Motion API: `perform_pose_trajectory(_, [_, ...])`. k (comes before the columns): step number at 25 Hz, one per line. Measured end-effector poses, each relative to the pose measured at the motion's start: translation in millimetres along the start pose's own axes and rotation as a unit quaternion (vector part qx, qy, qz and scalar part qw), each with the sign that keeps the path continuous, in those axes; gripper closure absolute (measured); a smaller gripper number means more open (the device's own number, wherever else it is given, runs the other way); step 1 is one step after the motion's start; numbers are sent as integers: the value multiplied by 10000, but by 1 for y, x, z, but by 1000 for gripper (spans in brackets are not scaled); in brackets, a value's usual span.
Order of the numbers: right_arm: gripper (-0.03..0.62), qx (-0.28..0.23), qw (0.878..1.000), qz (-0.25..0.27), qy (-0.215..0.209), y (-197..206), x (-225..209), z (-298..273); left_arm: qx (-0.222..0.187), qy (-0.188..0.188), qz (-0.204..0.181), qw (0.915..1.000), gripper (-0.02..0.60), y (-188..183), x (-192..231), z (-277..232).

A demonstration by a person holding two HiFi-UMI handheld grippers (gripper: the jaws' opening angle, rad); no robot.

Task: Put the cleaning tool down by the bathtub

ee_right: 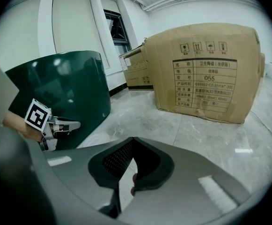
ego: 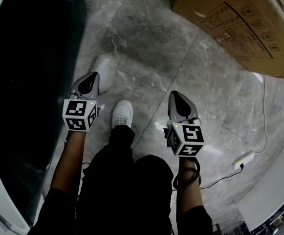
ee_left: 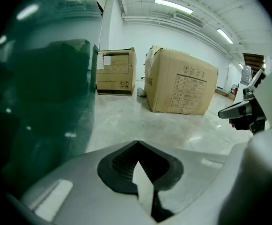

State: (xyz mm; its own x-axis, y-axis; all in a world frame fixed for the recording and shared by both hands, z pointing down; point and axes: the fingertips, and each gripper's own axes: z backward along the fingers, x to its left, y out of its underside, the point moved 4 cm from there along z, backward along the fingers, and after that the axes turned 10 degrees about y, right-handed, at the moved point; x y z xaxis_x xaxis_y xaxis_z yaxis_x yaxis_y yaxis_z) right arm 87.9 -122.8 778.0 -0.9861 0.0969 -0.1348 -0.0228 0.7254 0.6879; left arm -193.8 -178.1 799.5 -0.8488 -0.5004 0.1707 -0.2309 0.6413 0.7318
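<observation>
Bathtub (ego: 44,82) at far left — dark green wall, pale rim, curving down the edge of the head view. Just right of it, left gripper (ego: 89,82) over the grey marble floor (ego: 151,48), near the tub wall but not touching. Jaws pressed together tip to tip in its own view, nothing pinched between the dark pads. Between the two grippers, a white shoe (ego: 122,113) and dark trouser legs. Right gripper (ego: 179,101) next, about level with the left and well apart from it, likewise closed on nothing. Further right, a large cardboard box (ego: 239,23) at the top, and a power strip (ego: 244,159) with its thin cable lying on the floor.

Cleaning tool nowhere to be found in any of the three views — not in either grip, not on the visible floor beside the tub. So no telling its colour or shape, and no fair judging of weight, stiffness or where to take hold. Judging by two empty grippers near the tub: either lying out of frame or not in hand at all; cannot tell which.
</observation>
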Motion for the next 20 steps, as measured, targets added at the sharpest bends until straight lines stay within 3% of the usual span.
perform_pose_trajectory(9, [571, -100, 9999, 45, -29, -73, 17, 76, 7, 44, 214, 9998, 580, -61, -28, 66])
perform_pose_trajectory(20, [576, -243, 9995, 204, 64, -157, 29, 161, -32, 149, 147, 9998, 580, -139, -60, 141])
